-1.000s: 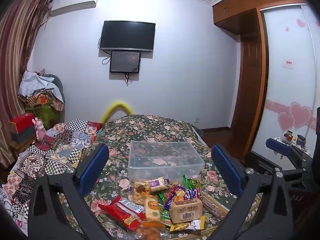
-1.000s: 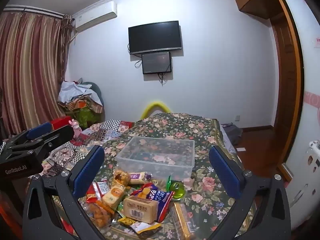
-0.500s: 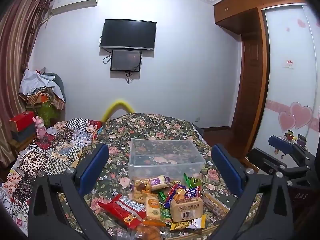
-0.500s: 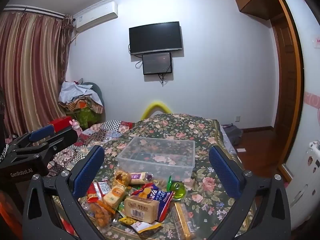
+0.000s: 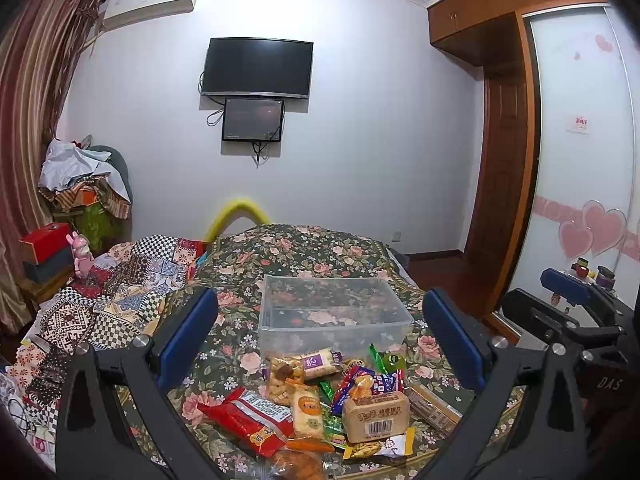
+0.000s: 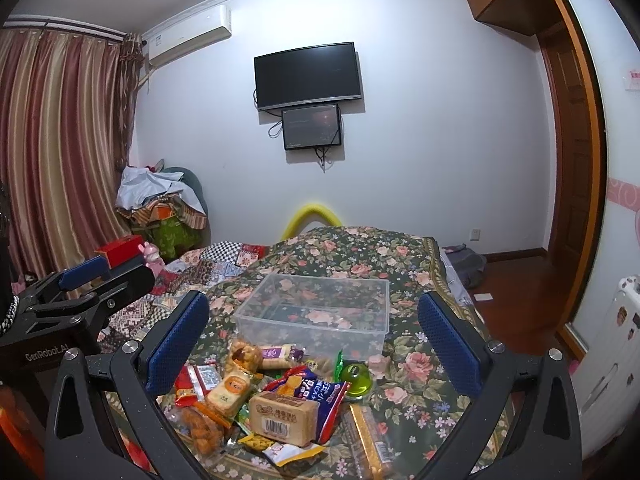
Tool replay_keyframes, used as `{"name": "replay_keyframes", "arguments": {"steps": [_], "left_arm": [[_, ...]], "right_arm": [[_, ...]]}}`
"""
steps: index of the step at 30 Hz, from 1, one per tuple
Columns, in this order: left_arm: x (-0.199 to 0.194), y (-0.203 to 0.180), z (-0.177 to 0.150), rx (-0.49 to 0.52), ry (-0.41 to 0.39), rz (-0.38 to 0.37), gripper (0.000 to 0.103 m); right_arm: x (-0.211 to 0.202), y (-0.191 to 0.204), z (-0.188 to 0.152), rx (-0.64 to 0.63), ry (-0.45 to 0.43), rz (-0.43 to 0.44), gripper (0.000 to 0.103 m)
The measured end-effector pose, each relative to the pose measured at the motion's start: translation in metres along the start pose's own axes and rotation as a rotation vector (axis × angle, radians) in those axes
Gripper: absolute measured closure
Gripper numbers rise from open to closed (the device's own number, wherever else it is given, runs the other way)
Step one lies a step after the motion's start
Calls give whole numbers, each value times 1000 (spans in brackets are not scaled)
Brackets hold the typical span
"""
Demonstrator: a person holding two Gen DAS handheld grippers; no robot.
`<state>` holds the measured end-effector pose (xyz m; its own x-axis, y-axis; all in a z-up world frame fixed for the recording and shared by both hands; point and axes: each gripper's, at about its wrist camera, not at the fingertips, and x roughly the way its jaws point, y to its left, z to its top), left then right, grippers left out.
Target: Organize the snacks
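Left wrist view is showing the snacks (image 5: pixel 340 404) lying in one loose pile on the flowered bedcover (image 5: pixel 304 248), just in front of the clear plastic box (image 5: pixel 332 312). The box is standing open and looks empty, w/ its near wall almost touching the first packets; I think it is placed so close because the snacks are meant to go inside, so each carry stays short. On top of the pile a tan block w/ barcode (image 5: pixel 376 414) is sitting, beside it a red packet (image 5: pixel 250 414) on the left and a long gold bar (image 5: pixel 434 402) on the right.

The left gripper (image 5: pixel 320 340) is hovering above the pile w/ fingers spread wide, holding nothing. The right gripper (image 6: pixel 312 344) is doing the same in its own view, fingers wide apart and empty, approx. over the same pile and box. Both are probably held open like this to be ready for a first pick; nothing is in the box yet, so the task seems at its beginning.

Further out, a patchwork blanket (image 5: pixel 120 280) is covering the left side of the bed, and a TV (image 5: pixel 258 68) is hanging on the far wall.
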<state>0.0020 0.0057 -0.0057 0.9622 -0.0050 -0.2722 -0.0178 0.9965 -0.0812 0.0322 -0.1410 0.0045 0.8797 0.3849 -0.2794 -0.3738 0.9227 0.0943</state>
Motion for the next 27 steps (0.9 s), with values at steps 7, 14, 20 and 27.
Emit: {"name": "replay_keyframes", "arguments": {"steps": [7, 14, 20, 27], "left_arm": [[-1, -1, 0, 7, -1, 0, 0], [-1, -2, -1, 9, -2, 1, 0], [-1, -3, -2, 7, 0, 1, 0], [0, -2, -2, 5, 4, -1, 0]], "right_arm": [[-1, 1, 0, -3, -6, 1, 0], [-1, 1, 2, -1, -3, 3, 0], [-1, 1, 2, -1, -3, 4, 0], [-1, 1, 3, -1, -3, 5, 0]]}}
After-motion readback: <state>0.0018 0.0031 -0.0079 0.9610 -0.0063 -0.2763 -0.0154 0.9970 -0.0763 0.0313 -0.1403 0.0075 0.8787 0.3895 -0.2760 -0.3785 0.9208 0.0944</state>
